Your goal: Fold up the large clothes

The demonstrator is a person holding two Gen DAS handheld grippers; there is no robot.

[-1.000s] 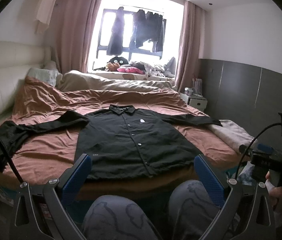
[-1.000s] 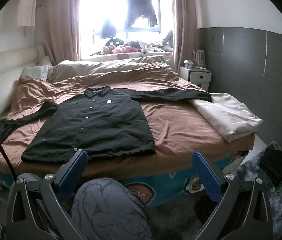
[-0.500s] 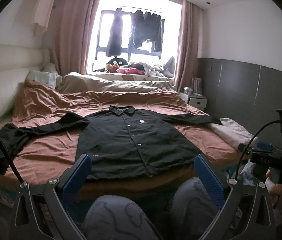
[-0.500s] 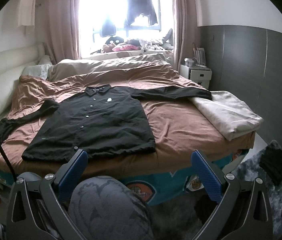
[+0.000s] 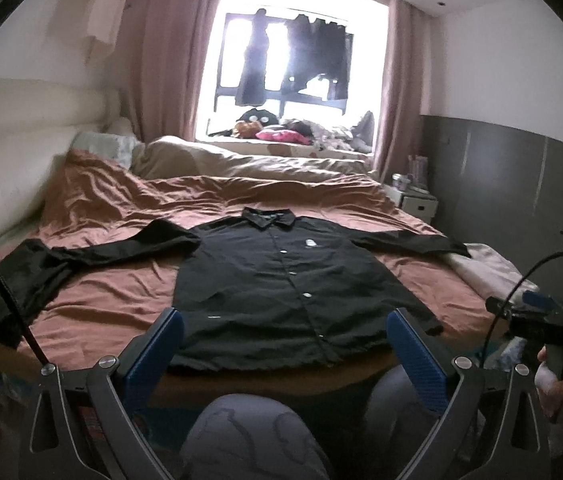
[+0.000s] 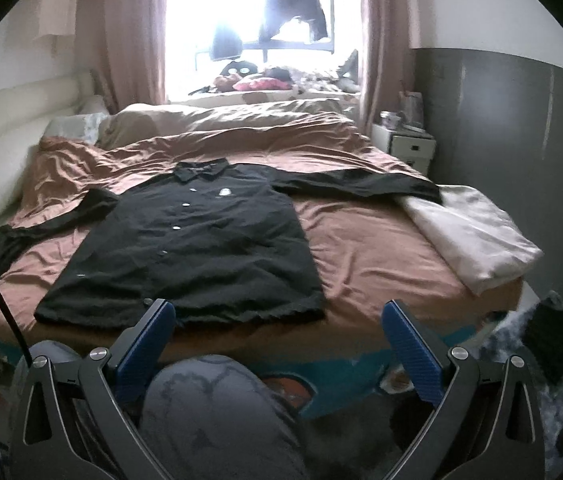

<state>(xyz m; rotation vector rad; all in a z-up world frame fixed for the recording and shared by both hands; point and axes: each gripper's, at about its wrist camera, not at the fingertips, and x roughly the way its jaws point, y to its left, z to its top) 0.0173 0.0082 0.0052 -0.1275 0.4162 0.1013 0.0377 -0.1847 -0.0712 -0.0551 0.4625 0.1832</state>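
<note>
Left-wrist and right-wrist views, both tongs raised before the bed. My left gripper (image 5: 283,342) has its blue ribbed fingers (image 5: 165,344) spread wide; nothing lies between them and they touch nothing, the hem of the black long-sleeved button-up shirt (image 5: 281,284) showing in the gap, beyond the tips. My right gripper (image 6: 277,330) is likewise wide apart and empty, its blue pads (image 6: 405,336) clear of the cloth; in the left-wrist view I see the same tool (image 5: 561,320) held in the person's hand (image 5: 557,384) at the right edge. The shirt (image 6: 185,240) lies flat, front up and buttoned, collar toward the window, on the rumpled brown bedsheet (image 6: 365,240), its hem near the foot edge of the bed. Both sleeves are stretched sideways; the cuff on the right rests at the folded cream blanket (image 6: 477,228) on the bed's corner. The person's grey patterned knees (image 6: 217,400) appear below both tools. A white bedside cabinet (image 6: 405,148) stands beside the curtain.
</note>
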